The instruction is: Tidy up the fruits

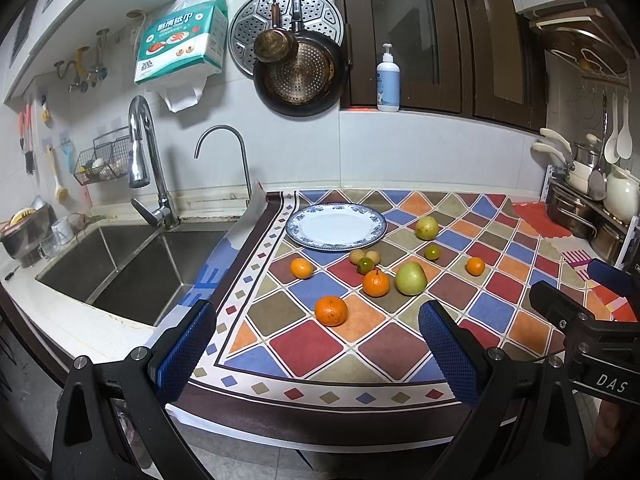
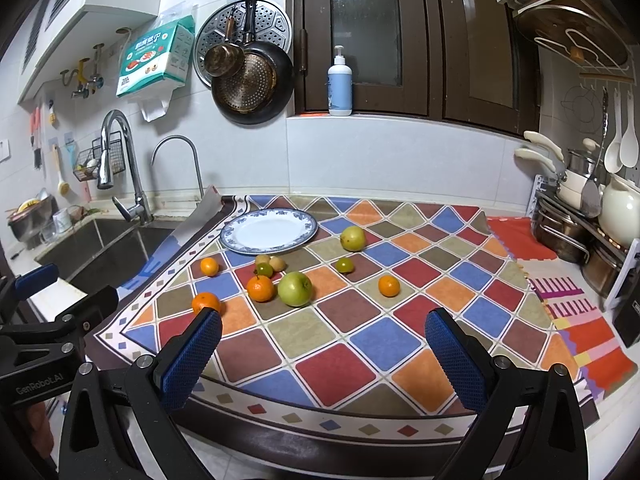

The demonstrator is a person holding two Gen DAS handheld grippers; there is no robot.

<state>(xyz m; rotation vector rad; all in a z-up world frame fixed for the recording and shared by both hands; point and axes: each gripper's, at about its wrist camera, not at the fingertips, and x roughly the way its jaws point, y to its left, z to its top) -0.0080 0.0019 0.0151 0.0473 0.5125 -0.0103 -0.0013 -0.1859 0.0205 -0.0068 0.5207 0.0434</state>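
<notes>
I'm looking at a kitchen bench [image 2: 552, 276] covered by a cloth of red, blue, orange and olive diamonds [image 2: 360, 320], with a steel sink [image 1: 132, 268] and tall tap [image 1: 146, 160] off its left edge, pans [image 1: 300, 76] hanging on the tiled wall behind, and pots racked at the right edge. A blue-rimmed white plate [image 1: 336, 226] sits bare near the back left corner of the cloth. The fruit lies loose on the cloth in front of it: a large green apple [image 2: 295, 288] touching or nearly touching a stemmed orange [image 2: 261, 288], a yellow-green apple [image 2: 353, 238] further back, a big orange [image 1: 331, 310] nearest the front edge, smaller oranges left [image 1: 301, 268] and right [image 1: 475, 266], two small green citrus [image 2: 344, 265], and two tan fruits just before the plate [image 1: 370, 257]. My left gripper [image 1: 320, 344] hangs over the front edge with its blue pads spread wide, holding nothing. My right gripper [image 2: 324, 352] is likewise wide apart and empty, clear of the fruit.
</notes>
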